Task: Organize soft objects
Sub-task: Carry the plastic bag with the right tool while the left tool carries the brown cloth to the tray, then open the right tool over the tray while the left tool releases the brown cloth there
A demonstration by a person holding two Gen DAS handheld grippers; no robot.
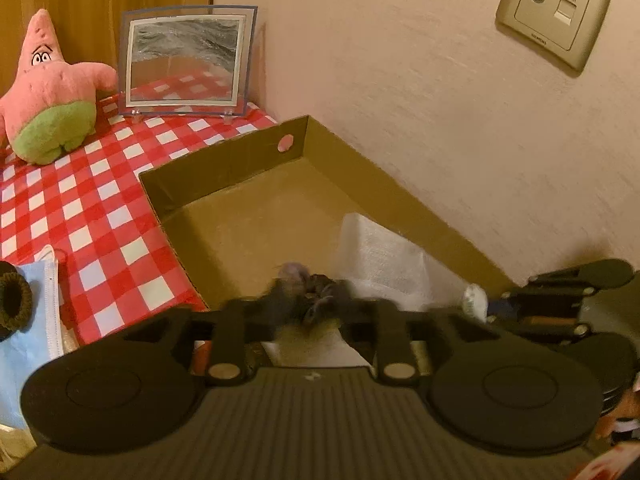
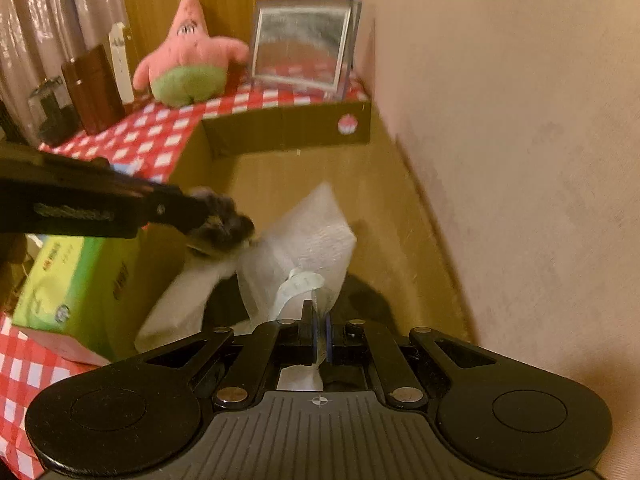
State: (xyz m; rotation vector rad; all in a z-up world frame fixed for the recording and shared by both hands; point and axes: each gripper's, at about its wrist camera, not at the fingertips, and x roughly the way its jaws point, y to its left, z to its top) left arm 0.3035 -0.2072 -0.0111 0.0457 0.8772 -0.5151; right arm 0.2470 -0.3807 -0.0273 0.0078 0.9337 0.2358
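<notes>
A shallow cardboard box [image 1: 224, 168] [image 2: 288, 128] lies against the wall. My left gripper [image 1: 308, 304] is shut on a dark scrunchie [image 1: 316, 296] and holds it over the box; it also shows in the right wrist view [image 2: 224, 224], blurred. My right gripper [image 2: 320, 324] is shut on a white plastic-wrapped pack [image 2: 304, 240] with a pale label, held inside the box; the pack also shows in the left wrist view [image 1: 380, 256]. The right gripper [image 1: 496, 306] sits at the right in the left wrist view.
A pink and green star plush [image 1: 48, 92] [image 2: 188, 64] and a glass picture frame [image 1: 184, 60] [image 2: 304, 44] stand at the back of the red checked tablecloth [image 1: 100, 200]. A blue face mask [image 1: 28, 320], a brown scrunchie [image 1: 14, 300] and a green box [image 2: 72, 276] lie left.
</notes>
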